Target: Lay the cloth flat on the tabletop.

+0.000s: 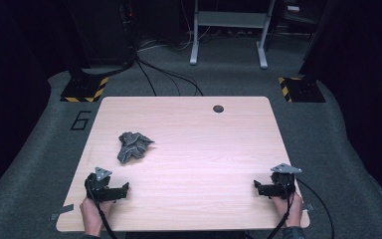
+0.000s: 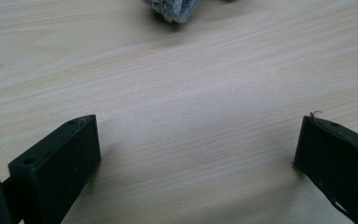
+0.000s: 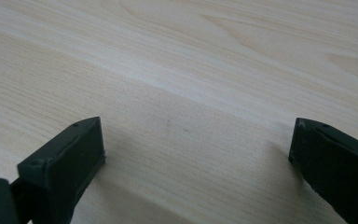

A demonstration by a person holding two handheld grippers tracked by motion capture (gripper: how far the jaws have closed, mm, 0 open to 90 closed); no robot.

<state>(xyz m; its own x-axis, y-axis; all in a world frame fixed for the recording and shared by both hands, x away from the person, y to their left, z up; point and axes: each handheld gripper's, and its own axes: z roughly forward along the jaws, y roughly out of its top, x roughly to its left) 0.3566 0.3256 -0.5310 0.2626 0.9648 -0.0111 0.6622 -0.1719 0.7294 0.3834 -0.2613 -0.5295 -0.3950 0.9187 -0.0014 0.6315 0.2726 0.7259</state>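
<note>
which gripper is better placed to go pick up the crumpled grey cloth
Left. The left gripper sits just below the crumpled grey cloth, jaws open, with the cloth edge ahead in its own view. The right gripper rests at the far side of the pale wooden table.

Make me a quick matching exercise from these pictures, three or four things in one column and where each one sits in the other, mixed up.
1. grey cloth
2. left gripper
3. right gripper
4. round hole

a. near right corner of the table
b. far edge, right of middle
c. crumpled, left of middle
d. near left corner

Pairs: 1-c, 2-d, 3-a, 4-b
</note>
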